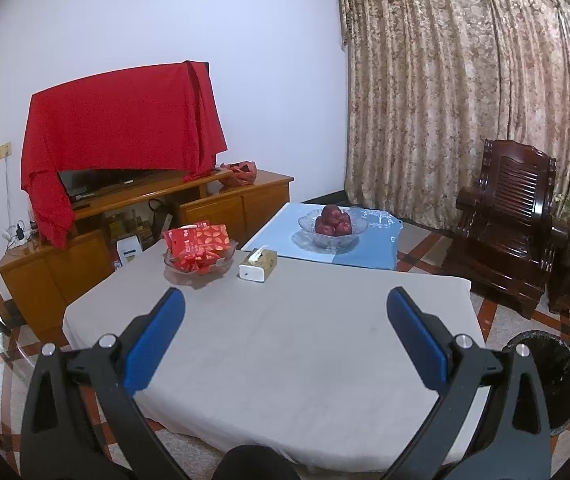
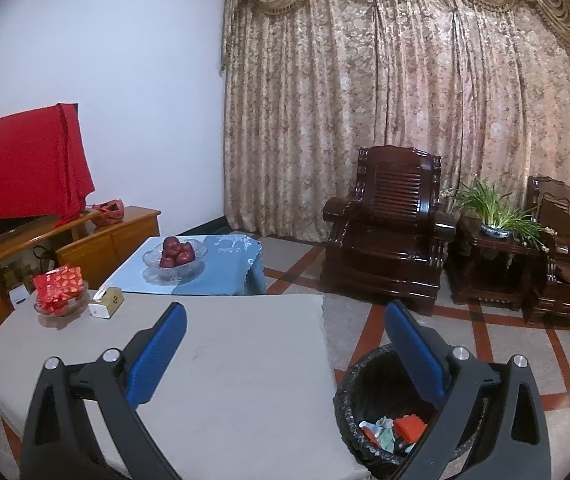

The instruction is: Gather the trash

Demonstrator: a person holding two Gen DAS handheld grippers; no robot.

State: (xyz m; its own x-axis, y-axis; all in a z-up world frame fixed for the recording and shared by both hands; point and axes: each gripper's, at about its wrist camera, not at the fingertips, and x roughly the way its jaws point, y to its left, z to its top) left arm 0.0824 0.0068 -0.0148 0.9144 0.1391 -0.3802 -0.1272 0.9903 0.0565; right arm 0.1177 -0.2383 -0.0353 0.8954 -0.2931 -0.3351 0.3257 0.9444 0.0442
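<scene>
Apparently the collecting is close to finished: the grey counter point(image 1: 285, 344) shows no loose scraps on its bare middle in either view. The trash bin point(image 2: 381, 412), lined with a black bag, stands on the floor at the lower right of the right wrist frame, just beside the counter's edge, and crumpled trash point(image 2: 395, 430) in red and pale colours lies at its bottom. In the left wrist view the same bin shows only as a dark rim at the lower right.

The left gripper point(image 1: 285, 300) hangs above the counter with its blue fingers point(image 1: 157, 340) wide apart and nothing between them. The right gripper point(image 2: 285, 312) is likewise spread and empty, one finger over the counter and the other over the bin's mouth.

What remains on the counter looks like things that belong there: a glass dish of red packets point(image 1: 199, 250) and a tissue box point(image 1: 258, 266) just beside it in the upper left of the cloth, with a bowl of apples point(image 1: 333, 224) on the blue-covered table beyond.

To do this step well, I would scan the counter's far edge and the floor near the bin for missed bits before stopping, keep the fingers open until something is squarely between them, and leave the dish and box alone.
</scene>
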